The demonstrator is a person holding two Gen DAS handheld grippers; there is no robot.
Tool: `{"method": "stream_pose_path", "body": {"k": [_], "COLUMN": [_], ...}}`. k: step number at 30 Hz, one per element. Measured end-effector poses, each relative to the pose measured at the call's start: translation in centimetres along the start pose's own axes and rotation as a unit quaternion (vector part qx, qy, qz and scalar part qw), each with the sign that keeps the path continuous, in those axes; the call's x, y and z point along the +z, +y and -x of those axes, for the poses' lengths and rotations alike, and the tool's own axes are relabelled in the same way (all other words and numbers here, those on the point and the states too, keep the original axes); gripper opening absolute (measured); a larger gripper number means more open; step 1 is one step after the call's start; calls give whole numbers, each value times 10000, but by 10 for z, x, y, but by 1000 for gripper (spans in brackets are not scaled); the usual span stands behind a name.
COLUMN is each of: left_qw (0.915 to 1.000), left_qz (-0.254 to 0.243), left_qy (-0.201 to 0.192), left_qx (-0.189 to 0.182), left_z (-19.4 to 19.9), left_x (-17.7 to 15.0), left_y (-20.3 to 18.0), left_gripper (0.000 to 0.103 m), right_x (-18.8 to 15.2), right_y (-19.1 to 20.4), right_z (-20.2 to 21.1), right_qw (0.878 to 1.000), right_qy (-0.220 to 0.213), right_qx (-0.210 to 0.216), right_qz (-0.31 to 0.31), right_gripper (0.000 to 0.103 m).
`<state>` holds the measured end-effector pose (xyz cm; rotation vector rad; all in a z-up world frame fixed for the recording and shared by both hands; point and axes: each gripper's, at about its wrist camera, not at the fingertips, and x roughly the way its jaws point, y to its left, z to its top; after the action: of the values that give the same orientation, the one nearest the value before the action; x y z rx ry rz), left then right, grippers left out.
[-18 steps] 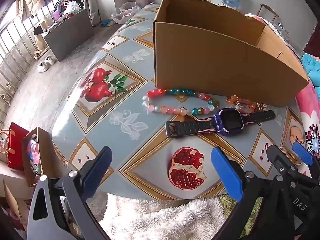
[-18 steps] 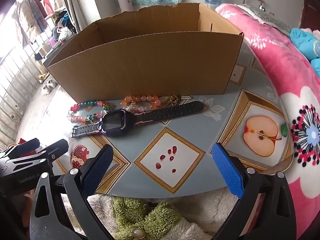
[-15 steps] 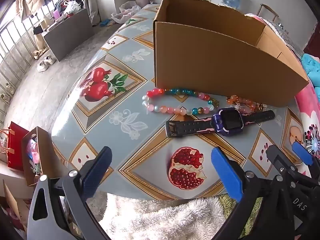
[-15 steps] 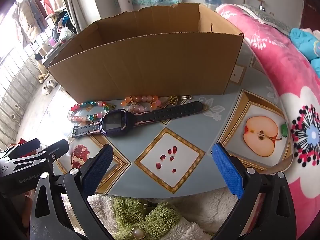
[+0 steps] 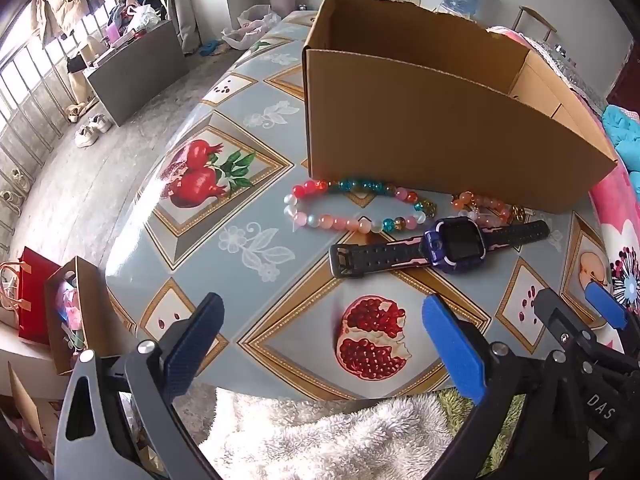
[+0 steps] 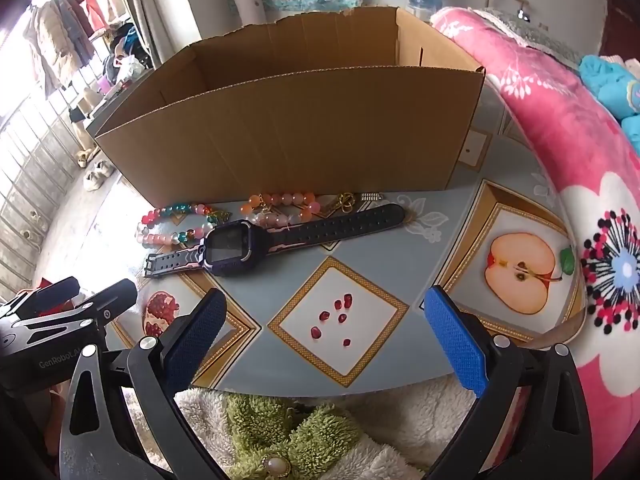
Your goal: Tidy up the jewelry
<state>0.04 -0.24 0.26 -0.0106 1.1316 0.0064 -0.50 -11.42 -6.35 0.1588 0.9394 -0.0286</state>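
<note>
- The watch (image 5: 456,242) lies flat on the bench (image 5: 248,240), strap stretched out sideways, just in front of the cardboard box (image 5: 420,128); it is the piece nearest both tools, so it looks like the first to lift
- Its far strap end rests against or over the orange bead bracelet (image 6: 280,204); I cannot tell which, so lift straight up and slowly to avoid dragging the beads along
- Pinch across the thick purple case rather than the floppy strap; the strap will likely droop either side
- The multicolour bead bracelet (image 5: 356,208) sits close to the box wall, touching or nearly so, beside the watch; a small gold charm (image 6: 346,200) lies by the orange beads
- The left tool (image 5: 320,336) is spread wide and empty, hovering at the near bench edge
- The right tool (image 6: 324,328) is likewise spread and holds nothing, facing the watch's long strap
- Carry high enough to pass the box's tall front wall
</note>
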Motion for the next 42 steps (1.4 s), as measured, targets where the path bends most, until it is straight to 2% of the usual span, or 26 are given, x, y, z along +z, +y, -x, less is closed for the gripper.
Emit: {"method": "stream_pose_path", "body": {"k": [42], "left_qw": [10000], "left_qz": [-31], "left_qy": [15], "left_qx": [-10], "left_z": [1], "left_x": [-1], "left_y": [-3], "left_gripper": [97], "right_x": [0], "right_y": [-2], "right_z": [0], "right_qw": [10000], "right_qy": [-3], "right_qx": [1], "right_qz": [-6], "right_gripper": [95]}}
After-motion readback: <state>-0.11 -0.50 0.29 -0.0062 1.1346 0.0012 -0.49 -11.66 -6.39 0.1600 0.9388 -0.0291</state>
